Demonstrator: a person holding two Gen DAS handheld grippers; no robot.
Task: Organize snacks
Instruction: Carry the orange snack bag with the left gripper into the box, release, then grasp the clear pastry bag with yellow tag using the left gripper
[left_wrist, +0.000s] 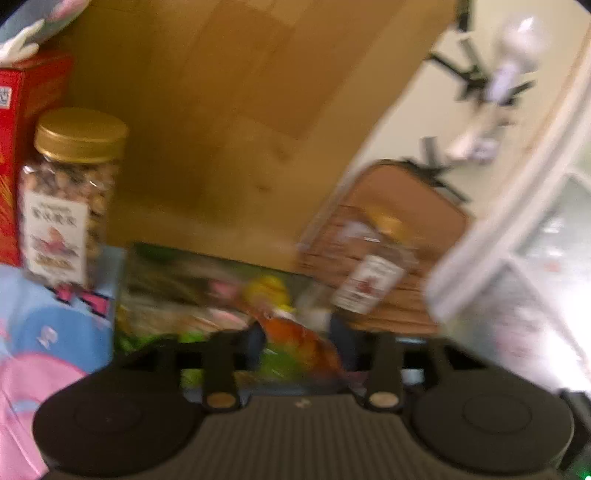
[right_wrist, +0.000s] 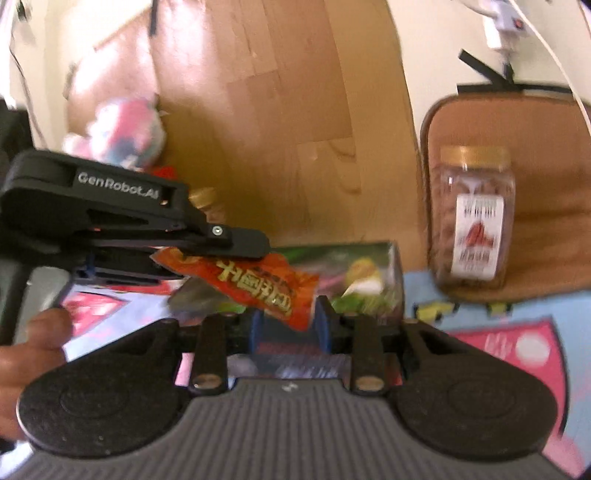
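An orange snack packet (right_wrist: 266, 284) with yellow lettering hangs in the air above the other snacks. My right gripper (right_wrist: 290, 325) has the packet's lower corner pinched between its blue pads. My left gripper (right_wrist: 236, 254) reaches in from the left, one finger above the other. The packet's upper end lies between those fingers, which stand slightly apart. In the blurred left wrist view the packet (left_wrist: 303, 339) sits between the fingers of the left gripper (left_wrist: 297, 341). A green snack box (right_wrist: 369, 273) lies flat right behind the packet.
A gold-lidded jar (right_wrist: 472, 218) stands on a brown cushion (right_wrist: 546, 177). A second such jar (left_wrist: 74, 192) stands beside a red box (left_wrist: 22, 147). A blue and pink mat (right_wrist: 498, 332) covers the wooden floor (right_wrist: 277, 92). A hand (right_wrist: 22, 369) shows at the left edge.
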